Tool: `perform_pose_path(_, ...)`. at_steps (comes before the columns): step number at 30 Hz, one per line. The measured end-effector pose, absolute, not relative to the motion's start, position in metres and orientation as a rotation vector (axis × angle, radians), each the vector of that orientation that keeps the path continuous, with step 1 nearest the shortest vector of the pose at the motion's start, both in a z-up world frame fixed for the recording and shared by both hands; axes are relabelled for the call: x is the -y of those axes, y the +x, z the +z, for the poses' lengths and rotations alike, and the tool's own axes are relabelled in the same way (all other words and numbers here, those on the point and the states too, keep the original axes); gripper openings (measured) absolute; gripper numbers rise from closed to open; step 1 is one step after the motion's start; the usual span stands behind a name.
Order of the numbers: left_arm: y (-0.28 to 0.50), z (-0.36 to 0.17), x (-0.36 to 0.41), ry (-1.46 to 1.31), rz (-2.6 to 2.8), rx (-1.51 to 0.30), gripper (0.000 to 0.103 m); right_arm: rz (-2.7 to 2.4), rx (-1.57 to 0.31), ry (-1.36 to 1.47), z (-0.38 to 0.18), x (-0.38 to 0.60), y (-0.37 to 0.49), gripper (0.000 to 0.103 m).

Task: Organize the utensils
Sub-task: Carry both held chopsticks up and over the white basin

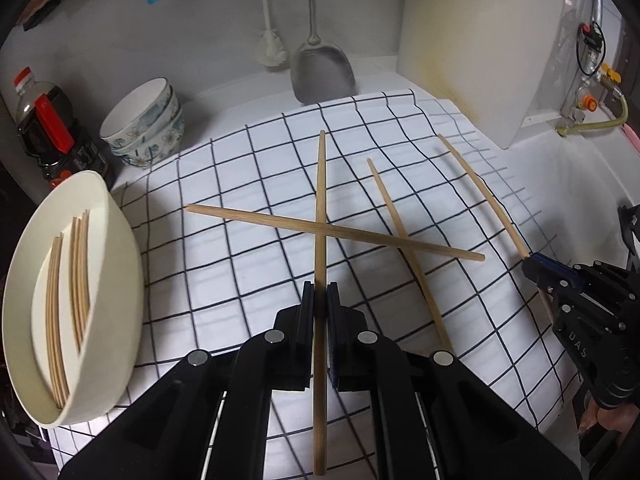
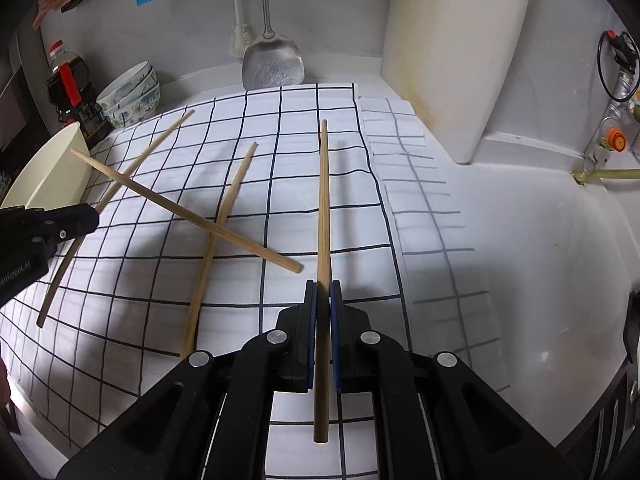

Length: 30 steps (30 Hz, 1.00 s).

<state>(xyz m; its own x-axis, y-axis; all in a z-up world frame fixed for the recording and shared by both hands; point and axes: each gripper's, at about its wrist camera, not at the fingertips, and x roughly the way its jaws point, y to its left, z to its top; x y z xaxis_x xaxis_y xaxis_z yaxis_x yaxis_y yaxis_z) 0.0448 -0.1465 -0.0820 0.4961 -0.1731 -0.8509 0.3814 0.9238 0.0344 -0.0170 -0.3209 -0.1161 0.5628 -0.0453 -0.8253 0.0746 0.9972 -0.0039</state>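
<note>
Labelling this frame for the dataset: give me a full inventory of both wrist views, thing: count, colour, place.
held chopsticks: 2, wooden, one in the left gripper, one in the right gripper
loose chopsticks: 2, wooden, crossed on the cloth
cream holder: 1, left of cloth, several chopsticks inside
checked cloth: 1, white with black grid, on the counter
patterned bowls: stack, white-blue, back left
dark sauce bottle: 1, red cap, far left
metal spatula: 1, hanging at back wall
white brush: 1, beside spatula
cutting board: 1, off-white, leaning at right
left gripper: black, shut
right gripper: black, shut
</note>
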Motion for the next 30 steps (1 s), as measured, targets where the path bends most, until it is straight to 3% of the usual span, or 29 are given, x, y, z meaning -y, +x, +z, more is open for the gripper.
perform_pose_path(17, 0.058, -0.031, 0.066, 0.147, -0.205, -0.925, 0.007, -0.080, -0.938, 0.033, -0.080, 0.314, -0.030, 0.006)
perform_pose_path(30, 0.028, -0.013, 0.020, 0.084, -0.215, -0.918, 0.007, 0.020, -0.903, -0.011, -0.046, 0.252, -0.033, 0.006)
